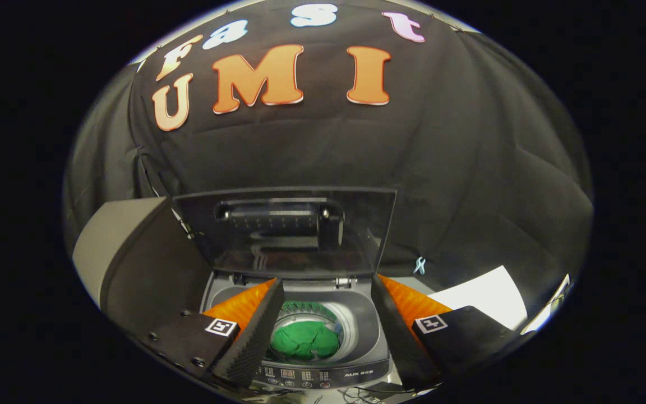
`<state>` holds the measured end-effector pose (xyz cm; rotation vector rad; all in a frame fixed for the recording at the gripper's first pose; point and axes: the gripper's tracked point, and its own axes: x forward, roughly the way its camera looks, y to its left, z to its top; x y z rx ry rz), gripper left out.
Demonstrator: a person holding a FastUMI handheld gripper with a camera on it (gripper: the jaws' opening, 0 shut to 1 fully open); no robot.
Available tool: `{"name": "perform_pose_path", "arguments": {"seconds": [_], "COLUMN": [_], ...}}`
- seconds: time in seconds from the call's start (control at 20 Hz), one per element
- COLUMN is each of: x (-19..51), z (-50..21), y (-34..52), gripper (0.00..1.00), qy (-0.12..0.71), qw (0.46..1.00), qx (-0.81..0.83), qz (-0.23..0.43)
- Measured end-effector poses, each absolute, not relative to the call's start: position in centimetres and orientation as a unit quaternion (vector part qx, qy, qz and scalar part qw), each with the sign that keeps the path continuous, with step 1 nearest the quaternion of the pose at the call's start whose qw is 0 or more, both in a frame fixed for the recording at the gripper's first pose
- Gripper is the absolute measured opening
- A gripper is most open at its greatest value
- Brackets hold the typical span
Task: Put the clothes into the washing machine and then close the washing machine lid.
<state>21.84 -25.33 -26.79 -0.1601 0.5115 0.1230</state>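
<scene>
Hovering wide and empty, gripper (pixel 323 320) frames green clothes (pixel 304 340) in the drum; lid (pixel 286 233), upright at 12 o'clock, awaits closing.

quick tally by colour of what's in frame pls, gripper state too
Green: 1, the clothes in the washing machine drum
Grey: 2, the washing machine and its lid, which stands open
White: 1, a sheet of paper beside the machine
Total: 4
The gripper is open, holding nothing, above the drum.
</scene>
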Motion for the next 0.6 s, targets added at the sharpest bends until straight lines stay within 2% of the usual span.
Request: {"name": "perform_pose_path", "arguments": {"seconds": [0.4, 0.6], "x": [27.3, 31.1], "z": [-19.0, -19.4], "y": [-21.8, -20.1], "gripper": [0.99, 0.99], "qy": [0.175, 0.165], "qw": [0.979, 0.979], "qx": [-0.075, -0.088], "qz": [0.074, 0.081]}}
